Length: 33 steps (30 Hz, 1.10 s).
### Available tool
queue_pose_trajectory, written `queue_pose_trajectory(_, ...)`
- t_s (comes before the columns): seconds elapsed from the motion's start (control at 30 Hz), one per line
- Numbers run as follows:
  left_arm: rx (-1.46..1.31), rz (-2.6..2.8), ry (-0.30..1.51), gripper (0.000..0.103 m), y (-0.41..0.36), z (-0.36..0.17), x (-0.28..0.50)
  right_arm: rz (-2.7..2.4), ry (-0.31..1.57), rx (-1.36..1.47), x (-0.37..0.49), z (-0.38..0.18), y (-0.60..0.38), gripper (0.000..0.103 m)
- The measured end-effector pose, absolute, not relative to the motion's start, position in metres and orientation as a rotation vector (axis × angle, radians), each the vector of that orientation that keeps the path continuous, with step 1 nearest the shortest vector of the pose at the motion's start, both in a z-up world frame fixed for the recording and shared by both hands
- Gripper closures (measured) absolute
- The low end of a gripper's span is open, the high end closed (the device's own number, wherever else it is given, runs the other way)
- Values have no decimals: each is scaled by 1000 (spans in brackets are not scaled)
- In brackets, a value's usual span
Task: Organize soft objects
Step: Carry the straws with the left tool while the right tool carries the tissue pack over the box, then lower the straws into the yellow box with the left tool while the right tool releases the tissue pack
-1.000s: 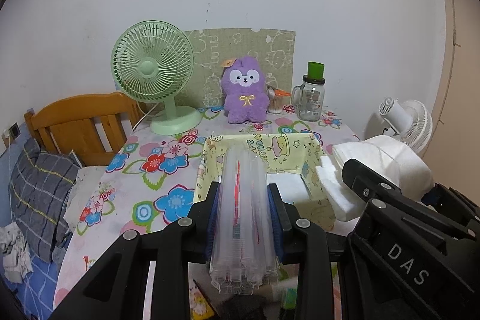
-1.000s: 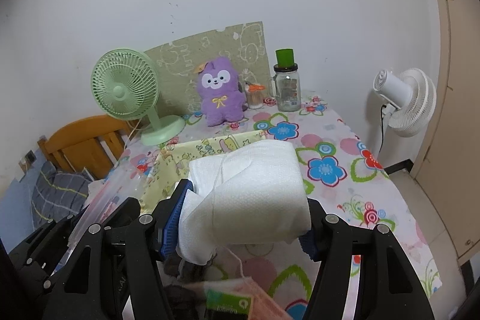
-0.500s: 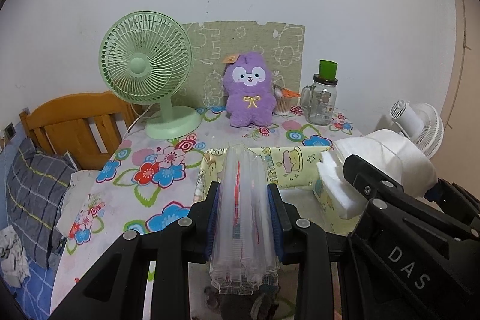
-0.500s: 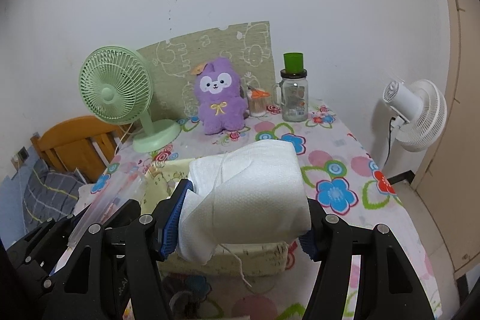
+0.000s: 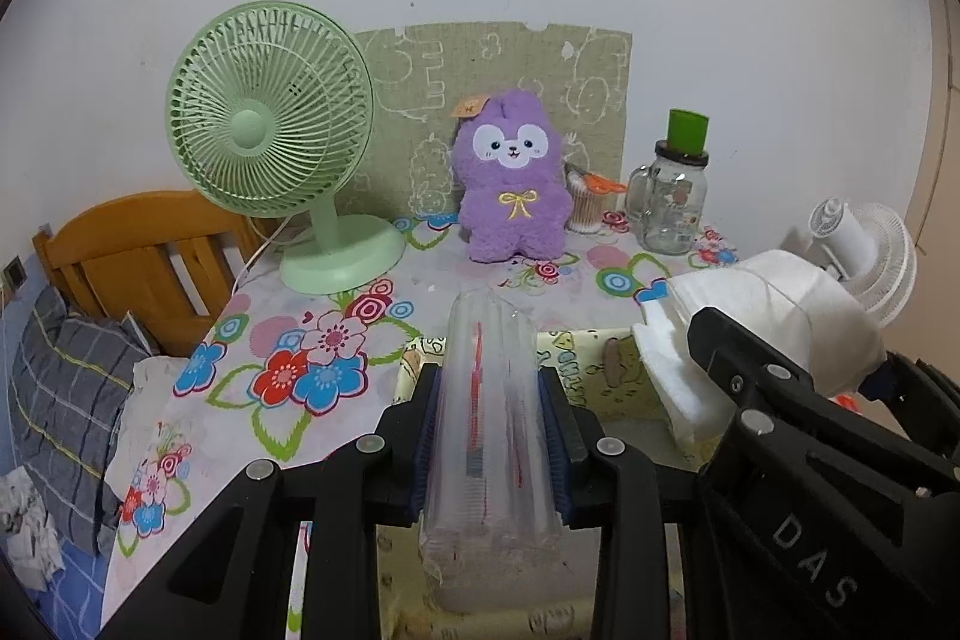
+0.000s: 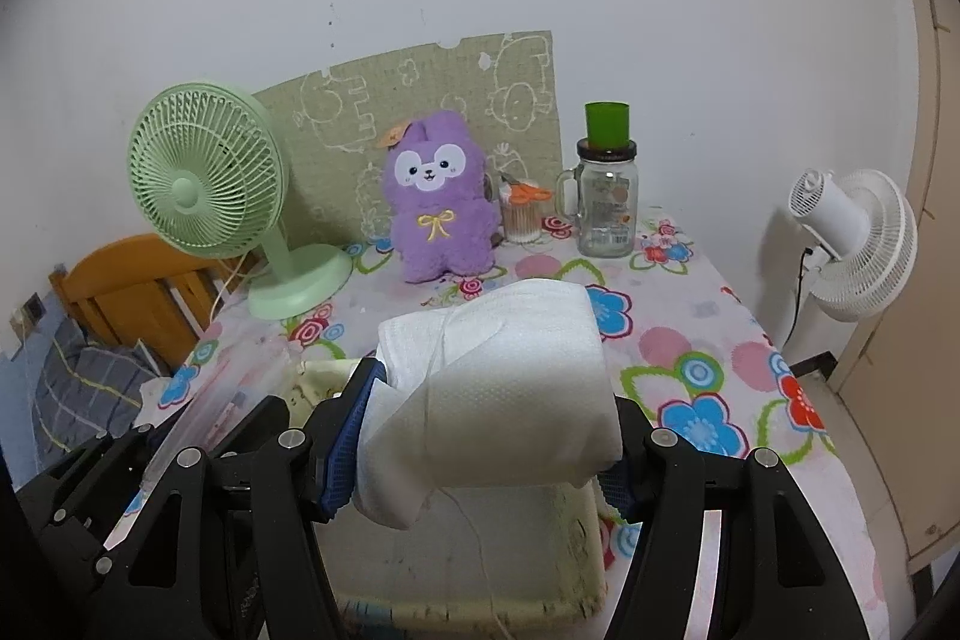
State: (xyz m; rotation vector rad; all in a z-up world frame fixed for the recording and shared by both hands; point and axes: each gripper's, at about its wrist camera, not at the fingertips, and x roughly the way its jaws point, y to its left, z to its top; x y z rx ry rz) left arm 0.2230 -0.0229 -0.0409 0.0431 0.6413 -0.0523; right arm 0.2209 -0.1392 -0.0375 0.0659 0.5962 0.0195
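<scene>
- Left wrist view: the left claw (image 5: 489,436) has its blue pads pressed on the two sides of a clear plastic packet (image 5: 489,400), a ribbed, see-through roll with red print. Its jaws are only a little apart and are opening slightly, with the packet between them.
- The packet looks light, thin and slippery. I judge it will crumple under a hard squeeze and slide out under a weak one, so the middle of its length, where the pads sit now, is the sound place to hold it.
- It hangs above the near edge of a yellow fabric bin (image 5: 576,364) that stands on the flower-patterned counter (image 5: 288,358). The right claw shows at the right edge with its white load.
- Right wrist view: the right claw (image 6: 489,436) stands moderately wide, shut on a folded white towel (image 6: 504,388). The bundle bulges above and forward of the pads, and a loose thread hangs from it.
- The towel looks soft, light and squashy, not fragile. A grip across the thick middle of the fold should keep the layers from unrolling; a loose corner sags at the lower left.
- The towel is held in the air over the bin (image 6: 480,568), whose pale rim lies directly beneath it.
- A purple plush toy (image 6: 441,202) sits upright at the back of the counter, near a green fan (image 6: 210,196) and a glass jar (image 6: 606,202), well apart from both claws.
</scene>
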Motion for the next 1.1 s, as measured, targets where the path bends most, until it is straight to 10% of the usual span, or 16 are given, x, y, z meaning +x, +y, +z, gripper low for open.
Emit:
queue_pose_trajectory(0.27,30,-50,715,62,-20,-65,246,73,669,72,251,-62,-133,35)
queue_pose_trajectory(0.8,37,-83,724,9,-23,-62,240,70,688,67,251,-63,-132,2)
queue_pose_trajectory(1.1,33,-73,680,5,-20,-43,214,64,641,65,221,-44,-132,0)
